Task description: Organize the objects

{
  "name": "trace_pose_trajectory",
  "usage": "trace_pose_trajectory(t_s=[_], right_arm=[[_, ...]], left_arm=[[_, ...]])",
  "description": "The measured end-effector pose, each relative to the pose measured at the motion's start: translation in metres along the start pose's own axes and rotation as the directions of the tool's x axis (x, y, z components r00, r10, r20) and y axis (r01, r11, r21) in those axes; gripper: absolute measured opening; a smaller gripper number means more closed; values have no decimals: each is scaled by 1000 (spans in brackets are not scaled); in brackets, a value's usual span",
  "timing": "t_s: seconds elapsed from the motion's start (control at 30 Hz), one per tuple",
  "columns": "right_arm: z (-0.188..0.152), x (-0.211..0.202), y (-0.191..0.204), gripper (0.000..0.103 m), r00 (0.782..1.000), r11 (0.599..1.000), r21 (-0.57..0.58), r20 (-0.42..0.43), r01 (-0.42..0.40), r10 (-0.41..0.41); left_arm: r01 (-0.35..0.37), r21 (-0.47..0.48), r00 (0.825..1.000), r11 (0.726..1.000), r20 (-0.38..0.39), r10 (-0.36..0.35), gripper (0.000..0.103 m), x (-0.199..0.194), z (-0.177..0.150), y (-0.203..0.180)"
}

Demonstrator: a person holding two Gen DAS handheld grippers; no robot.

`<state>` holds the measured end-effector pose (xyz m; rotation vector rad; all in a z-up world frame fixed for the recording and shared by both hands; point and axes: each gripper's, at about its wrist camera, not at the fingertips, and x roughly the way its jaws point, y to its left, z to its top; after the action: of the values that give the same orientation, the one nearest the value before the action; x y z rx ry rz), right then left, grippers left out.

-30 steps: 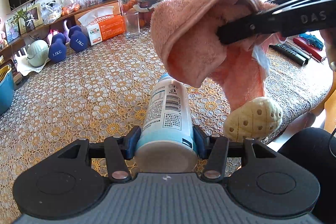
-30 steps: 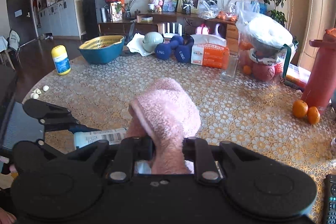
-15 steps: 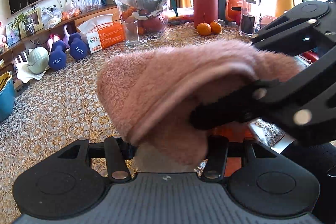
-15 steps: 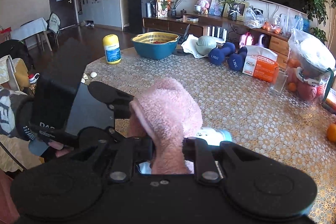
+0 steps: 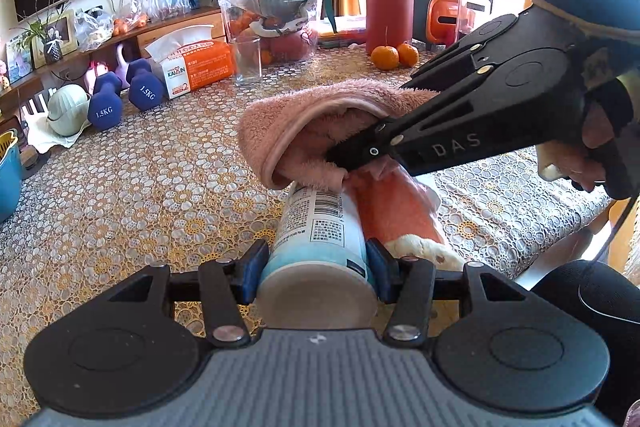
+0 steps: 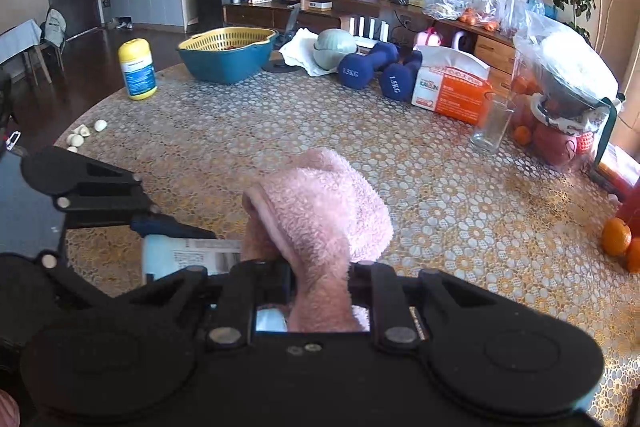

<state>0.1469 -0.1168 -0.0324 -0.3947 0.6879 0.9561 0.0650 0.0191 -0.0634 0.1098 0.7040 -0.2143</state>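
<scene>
A pale blue and white cylindrical bottle (image 5: 318, 247) with a barcode label lies on its side, base toward the left wrist camera, above a lace-patterned tablecloth. Its far end sits inside the opening of a fluffy pink slipper (image 5: 316, 131), which drapes over the bottle's top. The slipper's orange underside and cream sole (image 5: 424, 251) hang just beside the bottle's right flank.
</scene>
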Motion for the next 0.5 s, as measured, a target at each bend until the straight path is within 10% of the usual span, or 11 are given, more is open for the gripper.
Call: trace_pose_trajectory(t_s=[0.5], right_arm=[[-15, 5, -32, 18, 991, 990, 63, -59, 125, -121]], left_arm=[[19, -57, 1000, 998, -13, -20, 52, -1, -3, 6]])
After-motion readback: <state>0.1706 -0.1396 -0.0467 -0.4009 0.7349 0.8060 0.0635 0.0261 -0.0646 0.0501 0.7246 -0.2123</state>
